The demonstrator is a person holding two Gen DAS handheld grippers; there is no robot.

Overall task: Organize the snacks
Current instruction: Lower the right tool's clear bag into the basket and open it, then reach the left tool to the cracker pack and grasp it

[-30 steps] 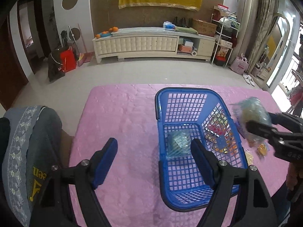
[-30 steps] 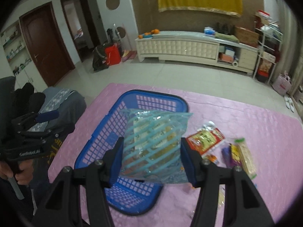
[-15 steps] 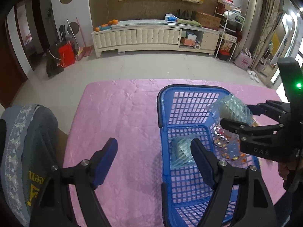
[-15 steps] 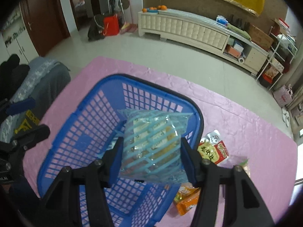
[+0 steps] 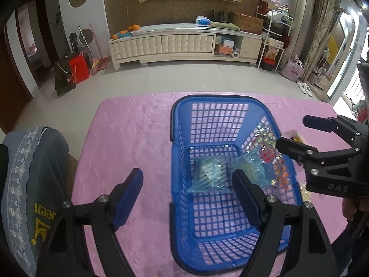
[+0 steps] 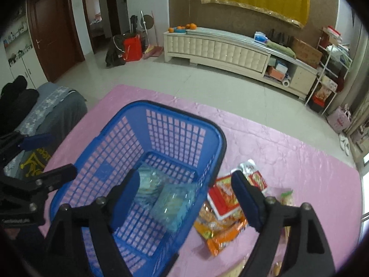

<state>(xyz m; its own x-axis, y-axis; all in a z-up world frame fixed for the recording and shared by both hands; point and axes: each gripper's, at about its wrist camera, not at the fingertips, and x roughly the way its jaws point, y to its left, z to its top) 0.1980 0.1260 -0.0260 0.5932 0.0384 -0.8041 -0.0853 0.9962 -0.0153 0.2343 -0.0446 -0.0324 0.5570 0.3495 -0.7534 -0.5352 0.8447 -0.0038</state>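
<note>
The pink cloth (image 5: 129,138) is covering the tabletop and carrying everything. The blue basket (image 6: 221,143) is sitting toward the cloth's near middle, its mesh floor now holding two clear blue-striped snack packets side by side: one (image 5: 207,175) lying toward the basket's left, the other (image 6: 175,200) resting just beside it, toward the right wall.

That second packet is the change. A second ago the right gripper (image 6: 184,196) was pinching it above the cloth; its jaws have just been opening, and they are now standing spread with nothing between the pads, the packet lying loose in the basket below them. So one more snack is counting as sorted.

The left gripper (image 5: 188,194) is hovering with its jaws spread and empty, straddling the basket's left wall, touching nothing that I can see.

Outside the basket, near the cloth's right edge, the remaining snacks (image 6: 226,198) are waiting in a loose heap: red and orange wrappers, overlapping. By my judgement, those are still needing collection.
</note>
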